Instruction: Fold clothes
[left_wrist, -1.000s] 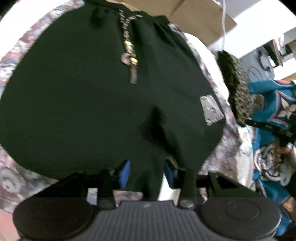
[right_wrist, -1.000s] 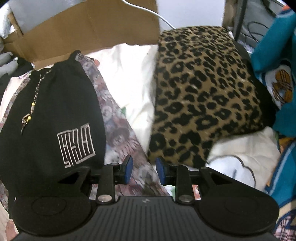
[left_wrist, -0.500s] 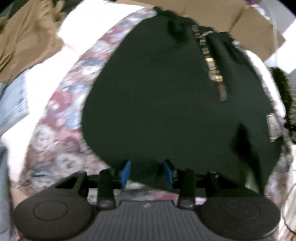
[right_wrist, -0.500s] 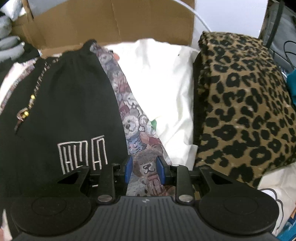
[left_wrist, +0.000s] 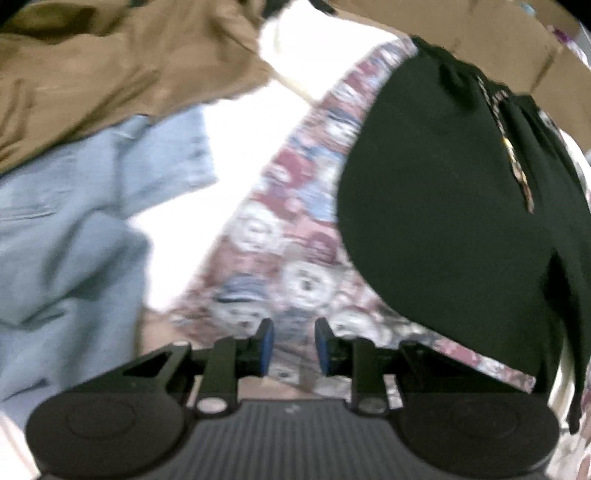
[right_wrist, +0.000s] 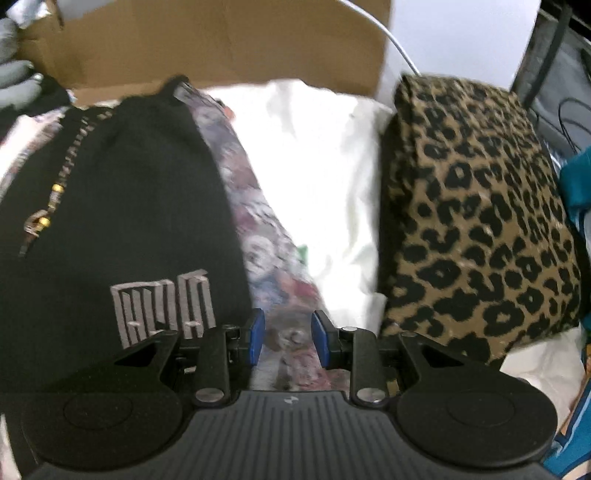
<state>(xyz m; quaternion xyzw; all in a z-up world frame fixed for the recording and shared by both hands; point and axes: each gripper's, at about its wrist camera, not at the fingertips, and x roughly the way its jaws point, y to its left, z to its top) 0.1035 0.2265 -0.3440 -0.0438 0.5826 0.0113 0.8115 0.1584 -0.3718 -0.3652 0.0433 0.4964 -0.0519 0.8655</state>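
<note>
The black shorts lie spread flat on the bear-print cloth, filling the right half of the left wrist view and the left half of the right wrist view, with the beaded drawstring toward the upper left there and a grey logo near the lower centre; the left gripper sits at the bottom centre of its frame over the patterned cloth just beside the shorts' left edge, its jaws closing with only that cloth showing between the blue pads and nothing visibly pinched; the right gripper hangs at the bottom centre of its frame, jaws parted and empty, over the strip of bear-print just right of the shorts' right edge, with the leopard-print cushion further right; a tan garment and pale denim crowd the left of the left view; the step in hand looks like lining up at the two side edges to start a fold; next, each gripper probably needs to catch the shorts' own hem, not the cloth beneath, before lifting.
</note>
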